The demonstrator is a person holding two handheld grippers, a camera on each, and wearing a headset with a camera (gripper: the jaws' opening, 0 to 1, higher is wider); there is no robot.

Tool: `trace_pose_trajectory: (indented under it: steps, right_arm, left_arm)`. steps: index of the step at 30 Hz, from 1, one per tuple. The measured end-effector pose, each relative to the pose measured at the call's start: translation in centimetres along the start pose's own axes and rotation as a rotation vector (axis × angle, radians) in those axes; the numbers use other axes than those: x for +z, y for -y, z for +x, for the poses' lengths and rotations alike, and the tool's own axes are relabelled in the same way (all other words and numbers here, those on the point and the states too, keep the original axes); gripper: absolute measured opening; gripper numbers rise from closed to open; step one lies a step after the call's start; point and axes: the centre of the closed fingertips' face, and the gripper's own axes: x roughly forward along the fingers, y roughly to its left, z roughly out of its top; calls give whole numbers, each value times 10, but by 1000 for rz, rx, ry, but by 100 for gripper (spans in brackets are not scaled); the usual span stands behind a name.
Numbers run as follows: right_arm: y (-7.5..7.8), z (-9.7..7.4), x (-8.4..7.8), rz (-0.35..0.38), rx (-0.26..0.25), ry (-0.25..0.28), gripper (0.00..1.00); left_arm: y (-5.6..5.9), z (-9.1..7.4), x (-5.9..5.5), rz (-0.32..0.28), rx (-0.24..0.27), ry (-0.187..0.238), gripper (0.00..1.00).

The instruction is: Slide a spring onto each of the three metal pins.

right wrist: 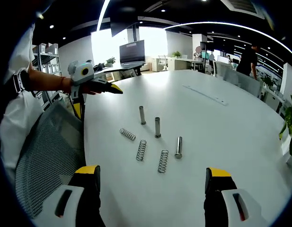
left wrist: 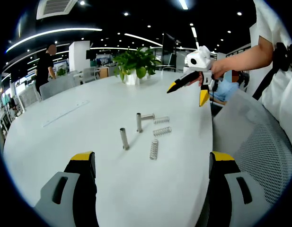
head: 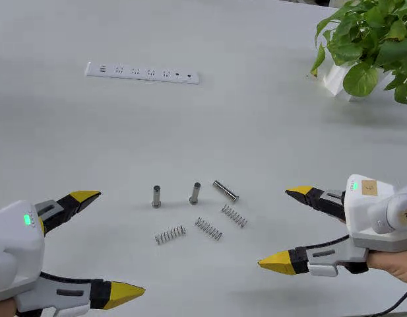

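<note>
Progress: no spring sat on any pin, so by my judgement all three fittings were left to do.
Pins: the left pin (head: 156,196) and middle pin (head: 195,193) stood upright on the tabletop (head: 256,119). The third pin (head: 225,190) lay on its side just beside them.
Springs: the left spring (head: 170,234), middle spring (head: 208,228) and right spring (head: 234,215) lay loose in a row, nearer the person than the pins.
Left gripper (head: 107,243): jaws wide apart, empty, off to the left of the parts.
Right gripper (head: 285,226): jaws wide apart, empty, near the right spring but clear of it.
Likely next: picking up a first spring or pin.
Far side: a power strip (head: 142,72) and a potted plant (head: 375,39), well apart from the work.
</note>
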Motion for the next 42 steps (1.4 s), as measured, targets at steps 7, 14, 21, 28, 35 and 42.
trace_pose_trajectory:
  steps: [7,14,21,28,35,42]
  right_arm:
    - [9,9,15,-19,18,-9,88]
    - [19,20,35,-9,30,4,80]
    - [31,38,46,7,36,-37,65]
    - [44,60,49,3,41,-85,54]
    - [64,73,51,53,10,-152,40]
    - [65,89,50,78,11,-220,27]
  left_arm:
    - [-4,1,2,-5,2,8,99]
    - [-5,2,1,-18,1,14,99]
    - [-8,3,3,-31,6,27,99]
    - [-12,6,5,-42,5,35,99]
    - [-16,10,7,-50,6,40,99]
    - [-19,12,6,-63,13,49,99]
